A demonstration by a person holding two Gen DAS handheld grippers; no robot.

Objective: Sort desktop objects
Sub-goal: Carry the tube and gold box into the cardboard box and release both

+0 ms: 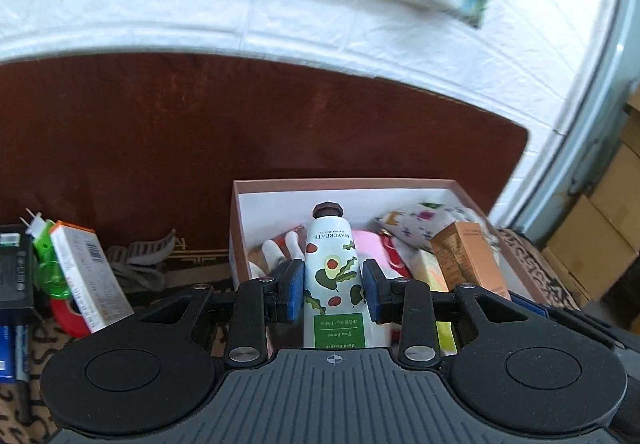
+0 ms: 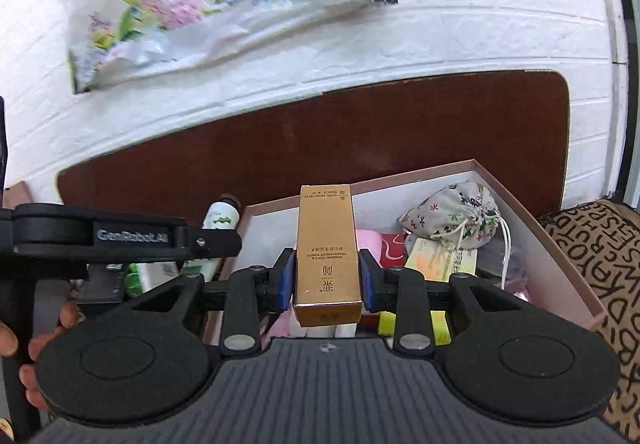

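Observation:
My left gripper [image 1: 331, 290] is shut on a white hand-cream tube [image 1: 331, 264] printed with avocados, brown cap pointing away, held above the near left corner of a pink-rimmed box [image 1: 340, 183]. The right gripper [image 2: 328, 280] is shut on a tall gold carton [image 2: 326, 244], lifted over the same box [image 2: 492, 174]. In the right wrist view the left gripper's black body [image 2: 120, 236] and the tube [image 2: 220, 216] show at left, with a hand [image 2: 36, 340] below. The gold carton [image 1: 468, 256] also shows in the left wrist view.
The box holds a printed drawstring pouch [image 2: 456, 216], pink items, a yellow-green packet [image 2: 440, 260] and white tubes [image 1: 276, 252]. Left of the box lie a white-and-orange carton [image 1: 88, 280], a green plug [image 1: 50, 260], red tape and a grey strap on a brown mat [image 1: 240, 116]. White brick wall behind.

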